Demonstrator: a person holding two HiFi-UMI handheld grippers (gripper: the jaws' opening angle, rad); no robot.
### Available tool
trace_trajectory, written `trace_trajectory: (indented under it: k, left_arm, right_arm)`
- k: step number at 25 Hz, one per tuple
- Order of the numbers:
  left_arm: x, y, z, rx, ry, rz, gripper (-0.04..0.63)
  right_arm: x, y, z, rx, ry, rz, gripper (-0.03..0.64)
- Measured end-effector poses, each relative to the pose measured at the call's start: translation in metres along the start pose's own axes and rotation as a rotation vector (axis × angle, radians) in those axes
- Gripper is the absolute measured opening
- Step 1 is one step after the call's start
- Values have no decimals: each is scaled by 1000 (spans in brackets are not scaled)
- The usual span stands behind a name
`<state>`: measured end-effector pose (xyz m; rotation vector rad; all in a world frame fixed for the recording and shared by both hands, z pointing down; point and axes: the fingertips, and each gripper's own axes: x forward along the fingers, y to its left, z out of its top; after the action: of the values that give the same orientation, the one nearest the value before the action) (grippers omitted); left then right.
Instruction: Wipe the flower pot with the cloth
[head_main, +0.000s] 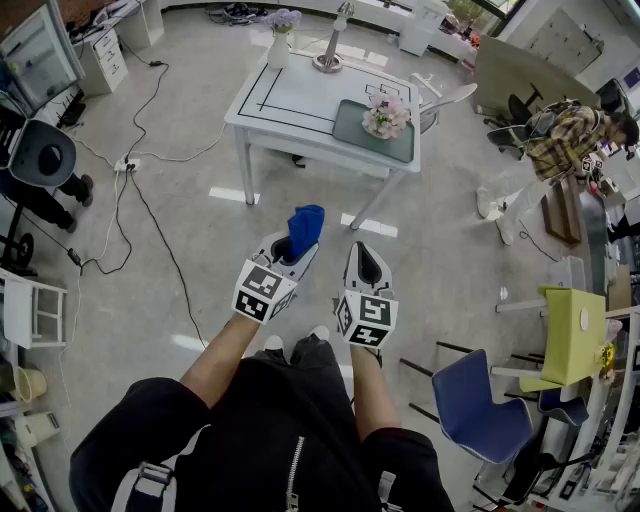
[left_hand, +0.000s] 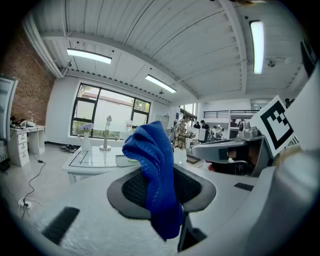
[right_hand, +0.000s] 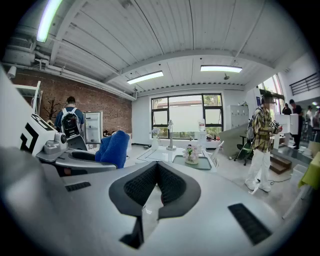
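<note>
Between the jaws of the left gripper (left_hand: 161, 192) a blue cloth (left_hand: 154, 165) is clamped. It stands up above the pads and hangs down in front of them, so in the head view the jaw tips are covered. The right gripper (right_hand: 157, 181) has its jaws closed together, with nothing between them. Well apart from both grippers, the flower pot (head_main: 386, 120) stands on a green tray (head_main: 348, 128) on the white table (head_main: 290, 95). Pink blossoms hide most of the pot itself.
</note>
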<state>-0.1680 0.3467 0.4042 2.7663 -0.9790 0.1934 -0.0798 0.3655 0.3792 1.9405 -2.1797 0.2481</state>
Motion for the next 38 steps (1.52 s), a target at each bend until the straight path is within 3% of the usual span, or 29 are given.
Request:
trace_trajectory:
  k: [9, 17, 28, 38]
  left_arm:
    - [27, 13, 2, 2, 13, -6, 123]
    - [92, 32, 0, 5, 48, -23, 123]
    - [234, 108, 24, -19, 81, -5, 123]
    - [321, 188, 20, -41, 167, 57, 123]
  right_arm:
    - [22, -12, -1, 17, -3, 9, 8]
    - [76, -55, -7, 64, 14, 8, 8]
    - [212, -151, 23, 123, 15, 39, 9]
    - [301, -221, 32, 130, 73, 63, 9]
